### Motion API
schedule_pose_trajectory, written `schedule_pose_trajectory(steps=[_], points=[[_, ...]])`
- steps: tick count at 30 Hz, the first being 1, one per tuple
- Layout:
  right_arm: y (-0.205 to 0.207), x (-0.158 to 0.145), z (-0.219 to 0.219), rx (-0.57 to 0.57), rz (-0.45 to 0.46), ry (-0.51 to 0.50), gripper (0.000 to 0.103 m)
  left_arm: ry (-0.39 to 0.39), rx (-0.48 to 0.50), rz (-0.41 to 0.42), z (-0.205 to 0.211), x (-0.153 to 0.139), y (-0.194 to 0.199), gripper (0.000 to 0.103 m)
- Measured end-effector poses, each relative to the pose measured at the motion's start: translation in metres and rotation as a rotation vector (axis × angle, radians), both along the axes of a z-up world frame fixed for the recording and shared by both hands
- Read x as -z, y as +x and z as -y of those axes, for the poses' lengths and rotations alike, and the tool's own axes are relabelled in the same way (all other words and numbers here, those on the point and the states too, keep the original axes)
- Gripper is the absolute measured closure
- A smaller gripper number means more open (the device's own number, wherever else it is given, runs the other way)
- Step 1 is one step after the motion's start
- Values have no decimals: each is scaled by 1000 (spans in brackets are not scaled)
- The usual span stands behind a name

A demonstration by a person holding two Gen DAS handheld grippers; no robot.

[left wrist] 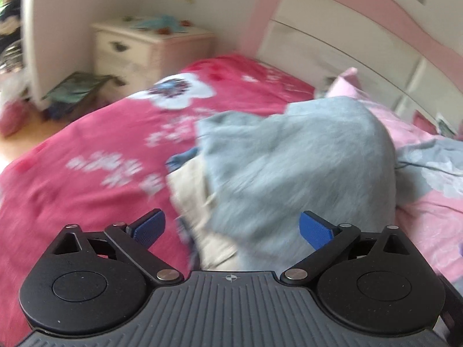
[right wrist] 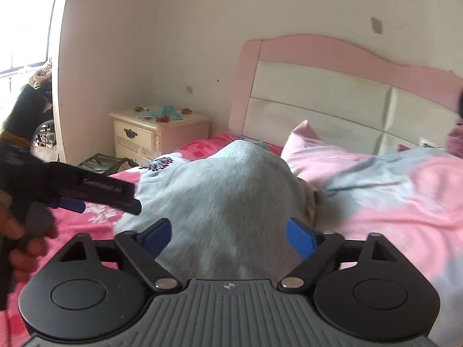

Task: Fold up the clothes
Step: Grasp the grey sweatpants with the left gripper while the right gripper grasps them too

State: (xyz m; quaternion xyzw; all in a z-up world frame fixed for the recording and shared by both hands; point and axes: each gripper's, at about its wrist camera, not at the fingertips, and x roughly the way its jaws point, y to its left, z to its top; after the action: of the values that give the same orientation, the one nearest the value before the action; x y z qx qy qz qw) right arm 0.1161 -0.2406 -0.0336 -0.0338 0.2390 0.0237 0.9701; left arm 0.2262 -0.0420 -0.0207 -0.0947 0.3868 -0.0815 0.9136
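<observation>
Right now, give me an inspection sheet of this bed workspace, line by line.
Surface: bed with pink floral bedspread; pink-and-grey quilt on the headboard side.
Job's things: grey garment heaped on the bed, unfolded; beige cloth showing under it.
Clutter: pink pillow behind the heap.
Grippers: left gripper open, right gripper open, both with the grey garment in front and nothing pressed between the pads.
Cables: nothing seen.
Surroundings: pink-and-white headboard, cream nightstand with small items on top, white wall.
</observation>
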Motion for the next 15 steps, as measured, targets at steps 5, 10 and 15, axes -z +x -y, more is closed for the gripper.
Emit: schedule_pose_trajectory(steps=[5,10,15], points=[[78,23,31,57,-108,159,27,39,83,-54,34,19,28,8],[121,44,55,51,-191,298,10,49,7,-71,49,25,34,19],[110,31,58,13,-227,301,47,61,45,-35,57,18,17,53]])
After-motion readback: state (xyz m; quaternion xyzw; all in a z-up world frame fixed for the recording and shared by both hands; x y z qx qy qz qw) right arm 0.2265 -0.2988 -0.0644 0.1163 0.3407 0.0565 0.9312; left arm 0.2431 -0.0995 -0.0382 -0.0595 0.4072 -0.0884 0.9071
